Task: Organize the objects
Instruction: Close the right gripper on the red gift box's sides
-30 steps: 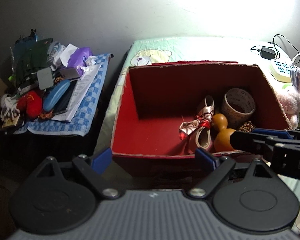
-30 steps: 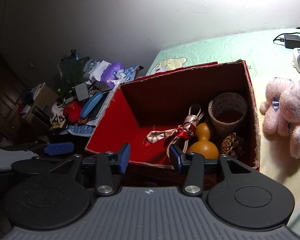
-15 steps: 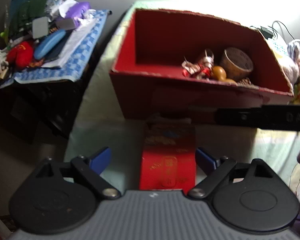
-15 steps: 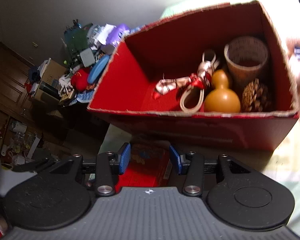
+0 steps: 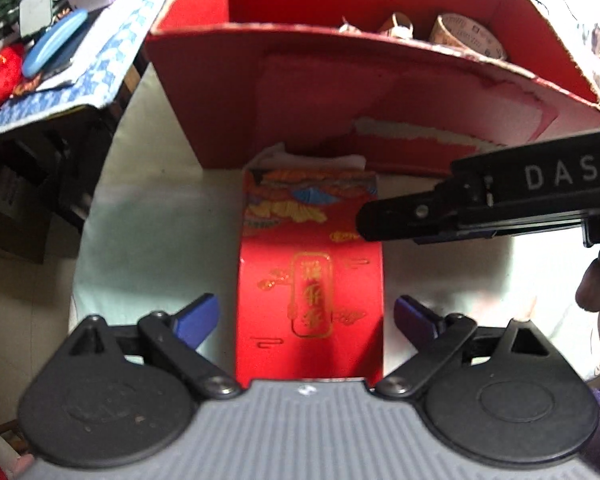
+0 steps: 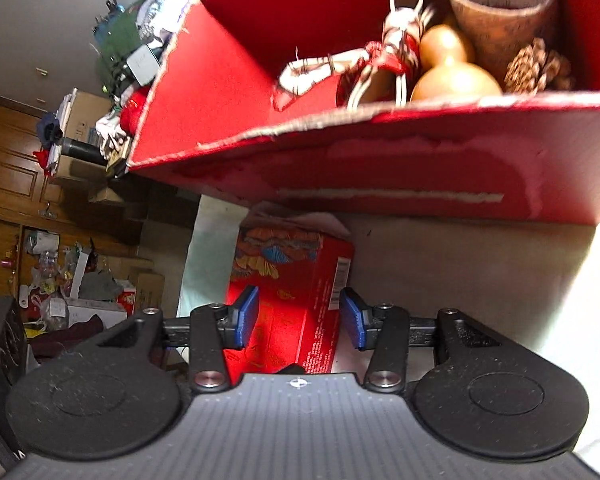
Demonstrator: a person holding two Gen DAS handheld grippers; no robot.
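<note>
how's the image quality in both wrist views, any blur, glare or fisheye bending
Left wrist view: fisheye bows the big red cardboard box's front rim into an arc; the flat red packet with gold print reads fairly sharp, and the checked blue cloth at the edge is soft. Right wrist view: blown-out white glare at lower right, dim room at left, slightly blurred tan gourd in the box.

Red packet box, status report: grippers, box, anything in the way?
Left gripper open, straddling red packet box. Right gripper open, astride it, pads clear. Box lies against big red carton; right gripper overhangs its top.
</note>
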